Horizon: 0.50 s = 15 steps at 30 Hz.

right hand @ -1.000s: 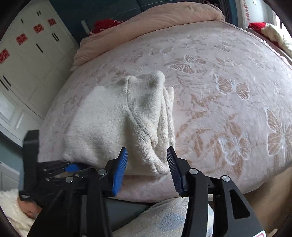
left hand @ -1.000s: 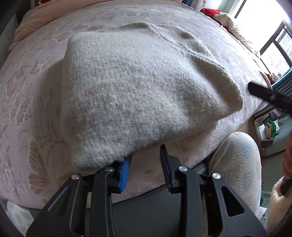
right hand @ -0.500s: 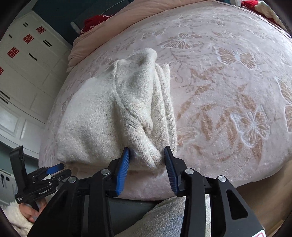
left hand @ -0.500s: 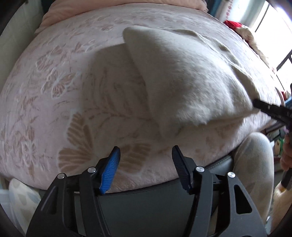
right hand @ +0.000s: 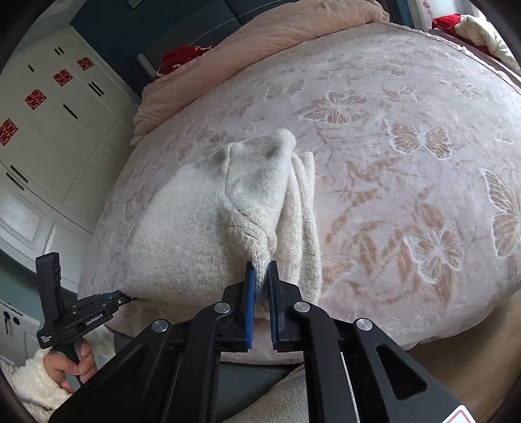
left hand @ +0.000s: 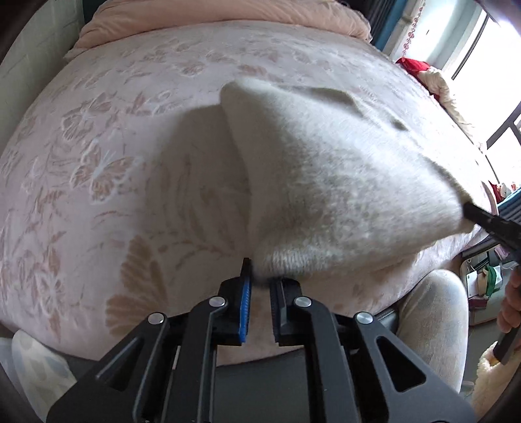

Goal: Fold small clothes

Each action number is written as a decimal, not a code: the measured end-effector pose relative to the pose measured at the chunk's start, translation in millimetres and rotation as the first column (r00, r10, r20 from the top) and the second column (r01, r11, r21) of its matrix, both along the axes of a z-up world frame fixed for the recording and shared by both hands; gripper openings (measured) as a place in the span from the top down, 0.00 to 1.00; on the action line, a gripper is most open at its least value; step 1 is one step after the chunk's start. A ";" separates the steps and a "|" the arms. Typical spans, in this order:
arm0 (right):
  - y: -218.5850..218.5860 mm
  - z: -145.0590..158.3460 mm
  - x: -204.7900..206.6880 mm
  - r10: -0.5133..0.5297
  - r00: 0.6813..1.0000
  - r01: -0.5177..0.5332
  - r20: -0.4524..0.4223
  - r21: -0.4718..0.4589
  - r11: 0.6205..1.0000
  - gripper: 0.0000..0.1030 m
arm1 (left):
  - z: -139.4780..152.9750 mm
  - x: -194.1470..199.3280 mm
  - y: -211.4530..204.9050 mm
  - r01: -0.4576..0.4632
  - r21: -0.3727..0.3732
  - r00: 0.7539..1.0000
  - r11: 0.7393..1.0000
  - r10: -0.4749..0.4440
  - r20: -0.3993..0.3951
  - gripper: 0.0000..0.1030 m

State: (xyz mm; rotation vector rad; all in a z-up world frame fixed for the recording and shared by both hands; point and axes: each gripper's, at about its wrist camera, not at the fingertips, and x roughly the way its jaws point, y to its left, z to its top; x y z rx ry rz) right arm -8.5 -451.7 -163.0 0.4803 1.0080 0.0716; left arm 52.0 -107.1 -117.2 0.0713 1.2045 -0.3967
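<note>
A folded cream knit sweater (left hand: 325, 169) lies near the front edge of the bed. My left gripper (left hand: 260, 276) is shut on its near left corner, the fabric pinched between the blue pads. In the right wrist view my right gripper (right hand: 262, 271) has its jaws closing on a bunched fold at the near right end of the sweater (right hand: 195, 234), and the pads press on the knit. Each view catches the other gripper: the right gripper (left hand: 485, 221) at the sweater's far right corner, the left gripper (right hand: 122, 296) at the lower left.
The bed wears a pink cover with butterflies (right hand: 407, 162). A rolled pink quilt (left hand: 228, 19) lies along its far side. White wardrobe doors (right hand: 49, 130) stand to the left. The person's knee (left hand: 429, 312) and hand (right hand: 71, 361) are at the bed's near edge.
My left gripper slid left, opened wide, then shut on the sweater's near left corner. My right gripper's jaws closed from around the near fold to pinching it.
</note>
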 end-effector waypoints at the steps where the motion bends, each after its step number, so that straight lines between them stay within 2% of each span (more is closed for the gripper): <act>1: 1.5 -23.3 5.0 -0.002 0.997 -0.002 -0.071 -0.047 0.999 0.94 | -11.1 -0.5 -0.2 0.005 0.022 1.000 1.000 -0.005 -0.025 0.91; 2: 3.1 -39.9 7.6 0.006 0.994 -0.012 -0.110 -0.049 0.999 0.94 | -22.5 -2.6 -3.1 0.012 0.047 0.999 0.999 -0.010 -0.041 0.91; 3: 4.1 -48.7 7.5 0.002 0.993 -0.009 -0.119 -0.057 0.998 0.94 | -31.7 -4.2 -5.5 0.016 0.076 0.999 0.997 -0.012 -0.051 0.96; 4: 3.6 -46.8 5.9 -0.010 0.994 0.003 -0.106 -0.067 0.998 0.94 | -42.7 -4.4 -4.5 0.011 0.113 0.997 0.994 -0.003 -0.071 0.97; 6: -2.6 -33.4 1.3 -0.018 0.997 0.016 -0.081 -0.022 1.000 0.91 | -42.1 -5.9 4.0 -0.006 0.081 0.996 0.997 0.013 -0.086 0.95; 9: -11.0 -7.4 -4.0 -0.017 0.998 0.017 -0.056 0.000 1.000 0.79 | -11.8 -9.9 18.1 -0.011 0.001 0.998 1.000 0.011 -0.059 0.95; 11: -15.1 19.4 -3.2 -0.033 0.999 0.032 0.016 0.019 0.999 0.78 | 25.4 -13.9 17.7 0.023 -0.059 1.000 0.998 -0.022 0.012 0.94; 12: -16.0 31.4 1.8 -0.030 0.998 0.028 0.049 0.042 0.999 0.78 | 39.6 -13.6 14.4 0.037 -0.078 0.999 0.996 -0.034 0.041 0.91; 14: -14.1 51.1 24.1 -0.006 0.994 -0.003 0.109 0.080 0.997 0.80 | 70.2 -5.5 -5.4 0.070 -0.137 0.993 0.988 -0.057 0.100 0.73; 15: -9.4 58.5 42.0 0.014 0.992 -0.023 0.126 0.073 0.997 0.82 | 78.4 0.4 -16.7 0.083 -0.155 0.991 0.985 -0.064 0.119 0.60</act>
